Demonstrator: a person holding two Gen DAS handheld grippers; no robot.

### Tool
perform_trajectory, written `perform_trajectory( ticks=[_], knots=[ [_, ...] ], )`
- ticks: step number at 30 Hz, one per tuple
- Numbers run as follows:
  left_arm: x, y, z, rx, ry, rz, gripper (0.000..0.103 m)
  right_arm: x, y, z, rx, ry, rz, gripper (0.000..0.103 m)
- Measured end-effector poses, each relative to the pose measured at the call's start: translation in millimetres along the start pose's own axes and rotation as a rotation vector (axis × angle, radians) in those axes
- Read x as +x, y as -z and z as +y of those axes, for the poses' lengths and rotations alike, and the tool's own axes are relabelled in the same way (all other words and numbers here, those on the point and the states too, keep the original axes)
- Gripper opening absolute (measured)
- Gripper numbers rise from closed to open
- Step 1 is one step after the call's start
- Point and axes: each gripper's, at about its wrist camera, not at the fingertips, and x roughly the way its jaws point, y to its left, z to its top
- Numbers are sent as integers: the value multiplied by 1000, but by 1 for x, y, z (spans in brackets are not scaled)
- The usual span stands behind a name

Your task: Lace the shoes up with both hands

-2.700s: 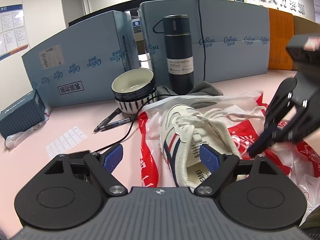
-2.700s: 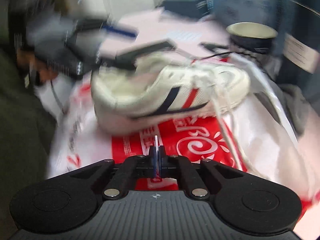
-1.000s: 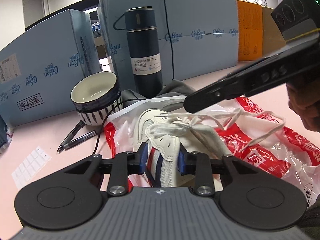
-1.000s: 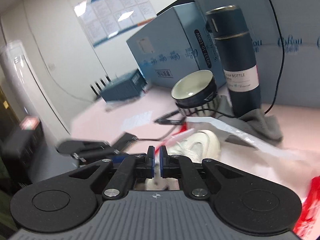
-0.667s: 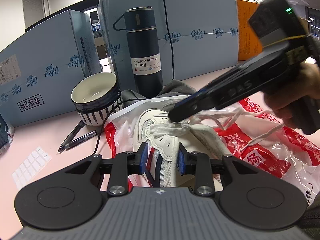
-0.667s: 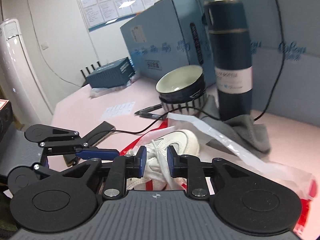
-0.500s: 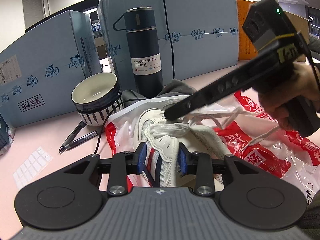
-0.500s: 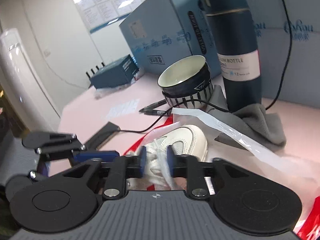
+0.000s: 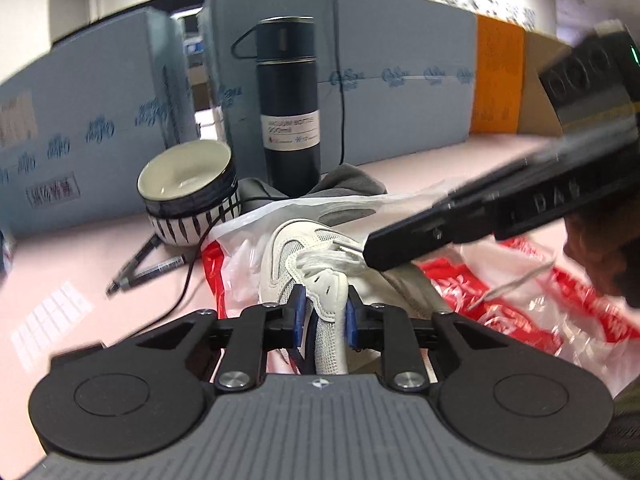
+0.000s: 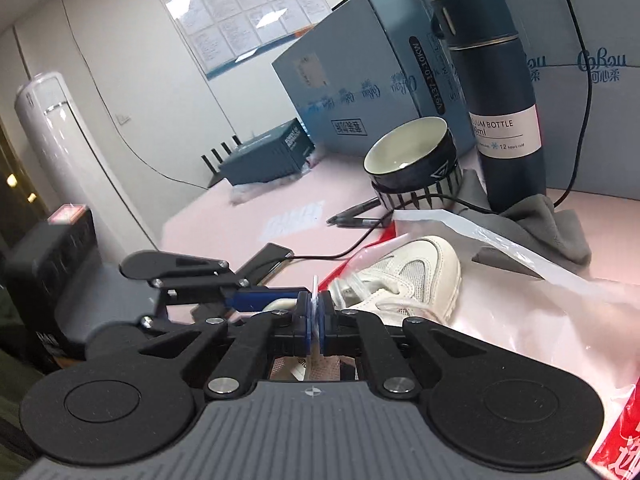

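One shoe (image 9: pixel 304 264) lay on one red-and-white bag (image 9: pixel 520 292). Behind it stood one flask (image 9: pixel 289 108), one striped bowl (image 9: pixel 188 192) and one grey cloth (image 9: pixel 348 182). Two pens (image 9: pixel 148 268) lay to the left near one black cable (image 9: pixel 188 280). Two tools were in view: left (image 9: pixel 322 314) and right (image 10: pixel 315 316). Two large blue boxes (image 9: pixel 100 128) stood far back, with one small box (image 10: pixel 268 156).

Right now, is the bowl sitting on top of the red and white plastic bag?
No. The bowl sits on the pink table, beside the plastic bag that holds the shoe.
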Motion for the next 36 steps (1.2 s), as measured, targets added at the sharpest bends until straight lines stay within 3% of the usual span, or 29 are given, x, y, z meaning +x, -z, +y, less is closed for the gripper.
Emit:
perform_trajectory(
  ticks=[8,16,23,29,36],
  knots=[
    [1,8,36,-337,115,-6,18,3,0,-1,21,21,-39,4],
    [6,27,67,-660,227,-31,18,14,2,8,-78,52,4,4],
    [13,42,84,-869,301,-34,18,21,5,10,-109,77,20,4],
    [16,49,90,-958,322,-41,19,16,2,22,-133,62,22,4],
    [19,57,95,-1038,353,-41,19,23,1,25,-157,112,64,4]
  ],
)
